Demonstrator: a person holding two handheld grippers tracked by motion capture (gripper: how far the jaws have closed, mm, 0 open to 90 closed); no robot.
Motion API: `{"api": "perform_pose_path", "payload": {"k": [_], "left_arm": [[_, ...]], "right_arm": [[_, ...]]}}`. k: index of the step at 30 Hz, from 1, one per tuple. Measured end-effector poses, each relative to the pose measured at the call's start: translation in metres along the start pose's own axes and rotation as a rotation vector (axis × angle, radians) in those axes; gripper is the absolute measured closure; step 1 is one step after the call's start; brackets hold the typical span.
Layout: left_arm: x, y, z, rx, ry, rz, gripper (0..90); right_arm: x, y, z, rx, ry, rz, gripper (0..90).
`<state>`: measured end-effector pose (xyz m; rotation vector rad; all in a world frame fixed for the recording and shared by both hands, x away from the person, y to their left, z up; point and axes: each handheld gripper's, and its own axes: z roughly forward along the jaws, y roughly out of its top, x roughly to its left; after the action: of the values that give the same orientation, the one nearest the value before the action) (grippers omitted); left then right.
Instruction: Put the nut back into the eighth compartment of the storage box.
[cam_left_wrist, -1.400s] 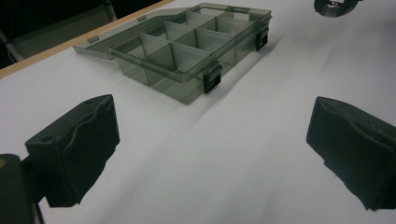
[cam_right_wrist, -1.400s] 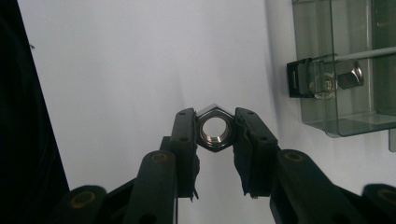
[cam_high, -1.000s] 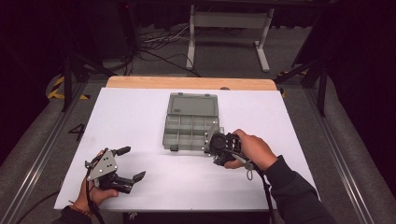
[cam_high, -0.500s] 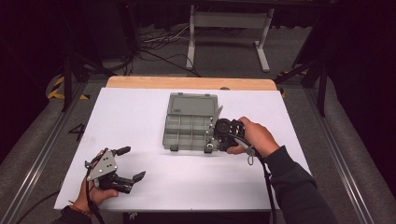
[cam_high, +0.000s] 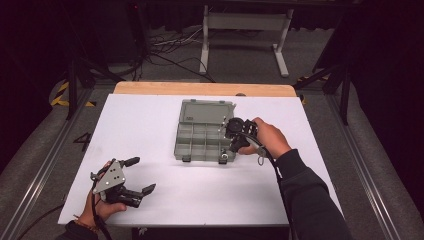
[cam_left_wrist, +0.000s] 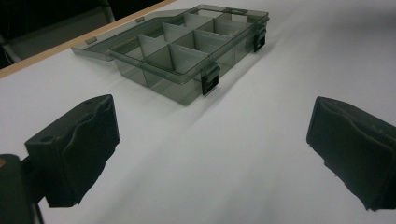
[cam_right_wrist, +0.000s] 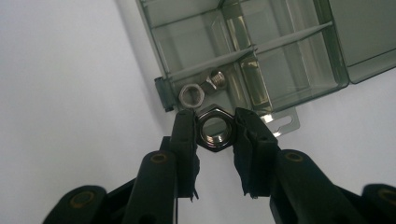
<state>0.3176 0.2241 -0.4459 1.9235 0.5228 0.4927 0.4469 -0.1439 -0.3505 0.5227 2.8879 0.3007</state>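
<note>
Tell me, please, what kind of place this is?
Probably a lab or studio set up for recording: a white-topped table stands in a dark room, with cables on grey carpet and a metal stand behind it. On the table lies an open compartment box.

1. High view: fixed above the near edge, looking forward and down over the whole white table (cam_high: 150, 130)
2. Left gripper view: low, level, farther from the compartment box (cam_left_wrist: 187, 51)
3. Right gripper view: steeply down, close above that shared box (cam_right_wrist: 261, 46)

White tabletop (cam_high: 150, 130) w/ wooden strip (cam_high: 200, 88) along far edge. Behind it: white metal stand (cam_high: 245, 22), cables (cam_high: 170, 47) on grey floor (cam_high: 310, 55).
</note>
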Motion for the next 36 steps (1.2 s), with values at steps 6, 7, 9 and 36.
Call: {"api": "perform_pose_path", "payload": {"k": [6,7,9,36], "left_arm": [[0.000,0.000,0.000,-0.007,0.002,-0.001,2.9],[0.000,0.000,-0.001,-0.007,0.000,-0.003,3.0],[0.000,0.000,-0.001,-0.014,0.005,-0.003,3.0],[0.000,0.000,-0.001,-0.007,0.002,-0.004,3.0]], "right_arm": [[-0.006,0.010,0.006,0.016,-0.003,0.013,70.4],[-0.007,0.011,0.007,0.022,-0.002,0.013,70.4],[-0.008,0.013,0.010,0.026,0.001,0.015,70.4],[-0.011,0.014,0.040,0.083,0.034,0.044,70.4]]}}
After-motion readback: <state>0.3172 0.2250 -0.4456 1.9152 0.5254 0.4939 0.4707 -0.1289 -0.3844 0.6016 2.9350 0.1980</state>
